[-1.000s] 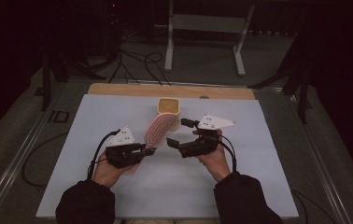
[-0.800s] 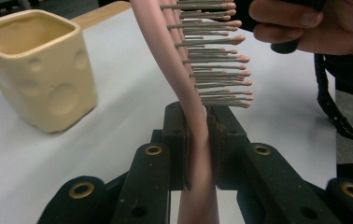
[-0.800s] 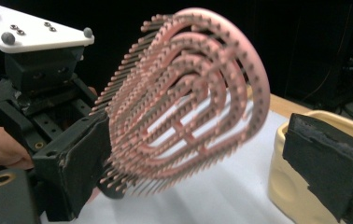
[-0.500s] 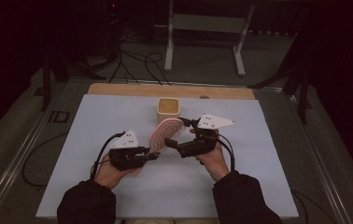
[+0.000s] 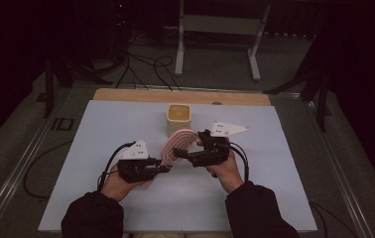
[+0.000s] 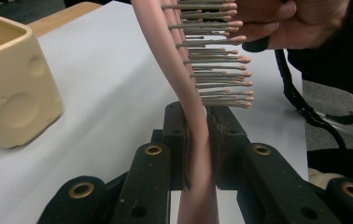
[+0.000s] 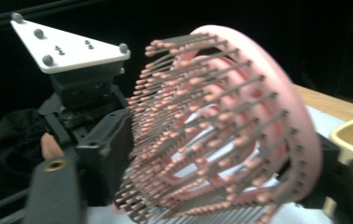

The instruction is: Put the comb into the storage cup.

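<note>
High view: pink hairbrush [image 5: 178, 141] being held off the table, left gripper [image 5: 161, 168] pinching its handle, right gripper [image 5: 180, 152] spread around its head; cup [image 5: 179, 118] standing empty, placement pending.

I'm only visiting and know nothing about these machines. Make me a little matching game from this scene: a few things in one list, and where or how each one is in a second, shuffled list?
Things:
1. pink hairbrush
2. cream cup
3. left claw
4. wooden strip

Place or state:
A. along the far edge of the table
B. shut on the brush's handle
C. held up between the two claws
D. standing on the white table top, just beyond the brush

Pairs: 1-C, 2-D, 3-B, 4-A
</note>
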### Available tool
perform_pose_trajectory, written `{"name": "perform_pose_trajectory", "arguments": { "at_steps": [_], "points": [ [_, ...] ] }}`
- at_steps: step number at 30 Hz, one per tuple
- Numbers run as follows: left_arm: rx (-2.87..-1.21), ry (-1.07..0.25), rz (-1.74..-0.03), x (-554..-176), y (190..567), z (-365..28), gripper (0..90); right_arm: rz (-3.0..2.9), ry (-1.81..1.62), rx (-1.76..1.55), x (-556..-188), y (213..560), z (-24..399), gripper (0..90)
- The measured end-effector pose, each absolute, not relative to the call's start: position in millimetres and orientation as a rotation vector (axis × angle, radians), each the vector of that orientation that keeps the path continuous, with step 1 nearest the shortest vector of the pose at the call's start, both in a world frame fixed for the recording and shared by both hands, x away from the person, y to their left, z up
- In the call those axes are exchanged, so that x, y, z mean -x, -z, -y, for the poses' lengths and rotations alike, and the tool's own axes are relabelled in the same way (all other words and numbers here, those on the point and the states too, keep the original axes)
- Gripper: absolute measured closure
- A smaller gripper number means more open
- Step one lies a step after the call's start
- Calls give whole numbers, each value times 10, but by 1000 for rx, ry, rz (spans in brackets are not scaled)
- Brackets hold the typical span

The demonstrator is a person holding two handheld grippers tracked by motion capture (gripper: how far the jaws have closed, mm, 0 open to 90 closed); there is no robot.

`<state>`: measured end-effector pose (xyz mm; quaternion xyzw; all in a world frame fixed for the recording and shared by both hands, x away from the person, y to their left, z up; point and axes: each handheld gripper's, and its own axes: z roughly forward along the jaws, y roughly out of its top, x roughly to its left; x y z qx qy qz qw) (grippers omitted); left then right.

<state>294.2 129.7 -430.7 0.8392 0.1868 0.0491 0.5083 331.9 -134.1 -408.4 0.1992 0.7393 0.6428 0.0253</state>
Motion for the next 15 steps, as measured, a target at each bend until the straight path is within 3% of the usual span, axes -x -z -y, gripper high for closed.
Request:
{"name": "perform_pose_trajectory", "arguments": {
  "at_steps": [6,11,15],
  "points": [
    [-2034,-95,-460,-2961,4337,-1301,787,-2295,-1980,-583,-3303,4077,1351,337],
    [-2035,-79,-474,-2985,4365,-1317,777,-2289,-1998,-531,-3280,4059,1362,454],
    [-2038,-70,-477,-2988,4364,-1322,773,-2290,-2005,-516,-3271,4053,1370,491]
  ]
}}
